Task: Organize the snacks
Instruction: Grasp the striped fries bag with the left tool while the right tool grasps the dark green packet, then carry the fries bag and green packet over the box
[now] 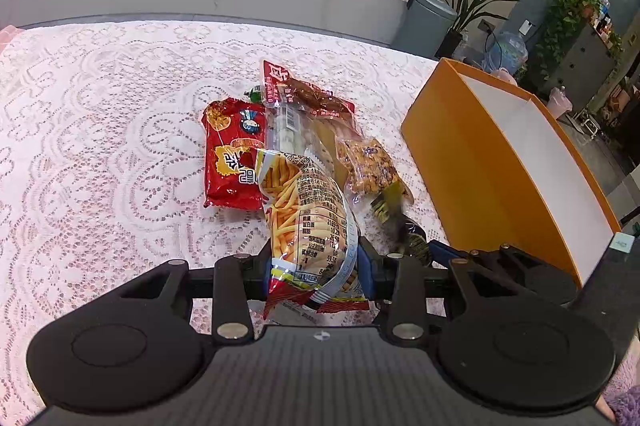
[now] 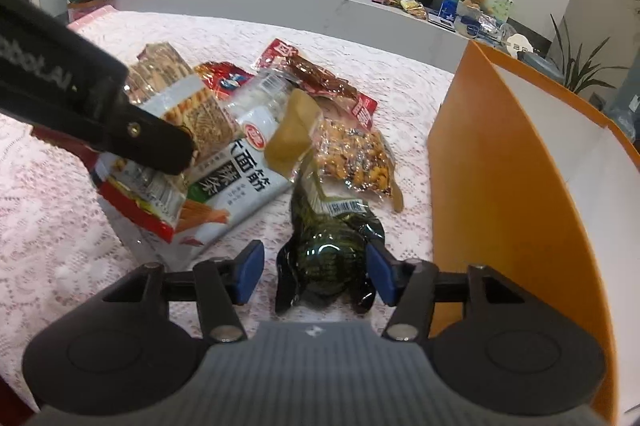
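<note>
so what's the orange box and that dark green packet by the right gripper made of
Orange box: looks like stiff card or thin board, matte orange outside, plain white inside, with sharp folded edges; it could be plastic sheet. Dark green packet: glossy plastic film, probably vacuum-sealed, judging by bright highlights, wrinkles and a printed barcode label.

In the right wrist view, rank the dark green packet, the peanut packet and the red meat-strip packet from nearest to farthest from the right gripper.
1. Dark green packet: between the open fingers of the right gripper.
2. Peanut packet: just beyond it, beside the orange box.
3. Red meat-strip packet: farthest, at the back of the pile.
</note>
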`<state>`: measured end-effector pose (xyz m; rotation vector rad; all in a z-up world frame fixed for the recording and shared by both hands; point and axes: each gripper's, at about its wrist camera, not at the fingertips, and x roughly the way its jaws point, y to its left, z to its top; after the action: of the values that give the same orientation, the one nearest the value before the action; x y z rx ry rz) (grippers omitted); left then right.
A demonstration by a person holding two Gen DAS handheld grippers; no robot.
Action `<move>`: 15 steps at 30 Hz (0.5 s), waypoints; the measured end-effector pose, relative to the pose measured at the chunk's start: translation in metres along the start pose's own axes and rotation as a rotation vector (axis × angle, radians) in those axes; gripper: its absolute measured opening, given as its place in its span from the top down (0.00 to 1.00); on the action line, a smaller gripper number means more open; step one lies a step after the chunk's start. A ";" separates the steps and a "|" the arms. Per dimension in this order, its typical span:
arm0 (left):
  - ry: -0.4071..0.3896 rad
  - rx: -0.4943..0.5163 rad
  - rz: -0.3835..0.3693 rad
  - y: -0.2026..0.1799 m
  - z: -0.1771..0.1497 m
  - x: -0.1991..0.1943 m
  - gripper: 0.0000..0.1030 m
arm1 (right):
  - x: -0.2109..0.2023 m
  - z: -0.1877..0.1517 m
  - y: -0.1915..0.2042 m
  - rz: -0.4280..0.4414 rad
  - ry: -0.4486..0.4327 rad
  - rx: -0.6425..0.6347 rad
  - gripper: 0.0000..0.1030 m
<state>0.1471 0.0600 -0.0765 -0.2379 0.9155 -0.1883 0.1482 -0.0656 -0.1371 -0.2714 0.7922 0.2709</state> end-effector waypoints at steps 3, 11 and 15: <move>0.003 0.003 0.000 0.000 -0.001 0.000 0.58 | 0.005 -0.002 -0.005 -0.022 0.008 0.025 0.50; -0.019 0.020 0.006 -0.005 -0.001 -0.013 0.58 | 0.000 0.002 -0.016 -0.053 -0.003 0.053 0.65; -0.032 0.027 0.017 -0.006 -0.003 -0.024 0.58 | -0.015 0.009 -0.018 -0.035 -0.035 0.058 0.65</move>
<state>0.1302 0.0598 -0.0587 -0.2075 0.8826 -0.1809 0.1502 -0.0819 -0.1179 -0.2248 0.7593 0.2190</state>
